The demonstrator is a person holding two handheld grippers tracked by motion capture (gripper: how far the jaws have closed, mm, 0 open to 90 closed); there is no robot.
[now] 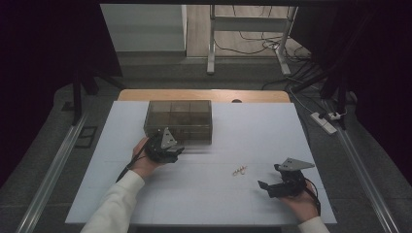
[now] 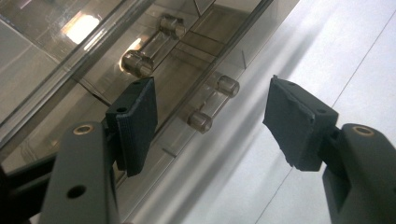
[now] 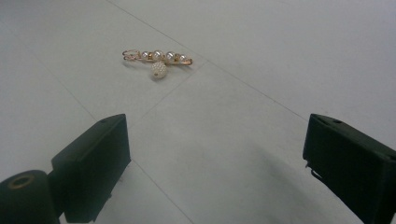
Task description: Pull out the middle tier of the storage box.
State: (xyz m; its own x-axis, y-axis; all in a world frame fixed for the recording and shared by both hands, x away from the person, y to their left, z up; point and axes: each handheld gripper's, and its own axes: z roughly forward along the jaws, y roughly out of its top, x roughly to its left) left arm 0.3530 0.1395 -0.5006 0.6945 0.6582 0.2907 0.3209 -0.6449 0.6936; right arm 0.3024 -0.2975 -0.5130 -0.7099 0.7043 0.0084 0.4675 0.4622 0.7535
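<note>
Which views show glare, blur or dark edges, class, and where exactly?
Left gripper view: bright glare patch on the clear box, and the near claw is soft. High view: dark, heavy black at both sides. Right gripper view: even light, the pearl brooch fairly sharp.

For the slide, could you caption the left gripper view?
Open left gripper poised at the clear handle of a smoky transparent box.
</note>
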